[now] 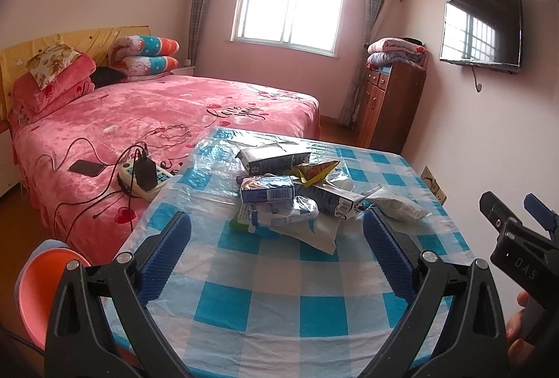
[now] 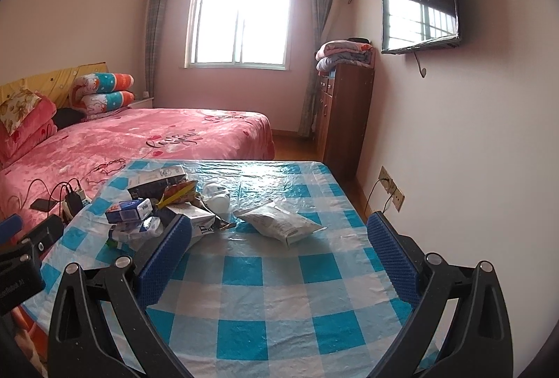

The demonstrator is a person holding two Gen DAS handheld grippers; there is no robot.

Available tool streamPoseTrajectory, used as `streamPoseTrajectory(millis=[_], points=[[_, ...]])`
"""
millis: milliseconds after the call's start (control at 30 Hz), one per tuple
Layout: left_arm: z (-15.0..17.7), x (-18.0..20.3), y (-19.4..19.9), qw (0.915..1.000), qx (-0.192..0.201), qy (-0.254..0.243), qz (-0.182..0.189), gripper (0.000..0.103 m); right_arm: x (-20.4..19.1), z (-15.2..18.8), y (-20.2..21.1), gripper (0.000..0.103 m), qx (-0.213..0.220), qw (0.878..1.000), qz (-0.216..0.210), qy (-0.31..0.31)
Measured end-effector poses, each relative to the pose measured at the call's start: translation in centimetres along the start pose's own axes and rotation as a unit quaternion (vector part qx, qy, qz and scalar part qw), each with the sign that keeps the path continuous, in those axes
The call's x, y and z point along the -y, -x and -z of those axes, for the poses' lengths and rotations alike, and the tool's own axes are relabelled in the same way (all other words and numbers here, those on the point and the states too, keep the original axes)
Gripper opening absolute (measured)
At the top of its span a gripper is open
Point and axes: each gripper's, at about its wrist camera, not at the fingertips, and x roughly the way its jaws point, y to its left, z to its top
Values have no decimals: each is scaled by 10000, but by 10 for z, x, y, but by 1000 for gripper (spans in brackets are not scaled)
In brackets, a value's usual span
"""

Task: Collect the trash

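Hovering above the checked tablecloth point(image 1: 265, 301), the left gripper point(image 1: 276, 240) has its blue pads spread wide with nothing between them, and it points straight at the heap of trash point(image 1: 293, 192) in the middle of the table. The right gripper point(image 2: 279, 243) is just as wide open and just as empty, lined up on the white pouch point(image 2: 279, 220) that lies flat, a little apart from the heap on its right side.

No bin or bag shows in either view, so where the trash goes cannot be told from here.

Looks like the very start: everything sits on the table and nothing is lifted. The smart play for the left side is the blue-and-white carton point(image 1: 267, 189) on top of the pile, since it has firm flat sides for the pads to close on; the yellow snack wrapper point(image 1: 314, 171) and the crumpled plastic below are flimsy and would likely slip or drag neighbours along. The right side should come in low, pinching the pouch by its raised near edge rather than pressing down on it.

Watch the glossy plastic cover too, because it could snag in the pads. The phone point(image 1: 86, 167) and power strip point(image 1: 145, 177) on the pink bed point(image 1: 167, 105) are not trash.
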Motion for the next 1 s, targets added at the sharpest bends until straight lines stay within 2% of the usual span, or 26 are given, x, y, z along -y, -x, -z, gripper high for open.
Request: streamPoseTrajectory(millis=[267, 567, 733, 867, 1000], points=[[2, -4, 6, 10000, 6, -32, -31, 99, 1, 6, 4, 99, -18, 10000, -82, -23], [6, -12, 4, 9999, -84, -30, -116, 99, 6, 13, 0, 99, -141, 9989, -394, -196], [8, -17, -9, 9995, -290, -37, -112, 99, 11, 20, -17, 99, -470, 9954, -748, -370], [4, -24, -27, 9983, -580, 39, 3, 99, 15, 26, -38, 99, -834, 9884, -1135, -568], [-3, -30, -50, 9958, -890, 162, 166, 99, 16, 26, -56, 99, -1000, 9831, -1417, -586]])
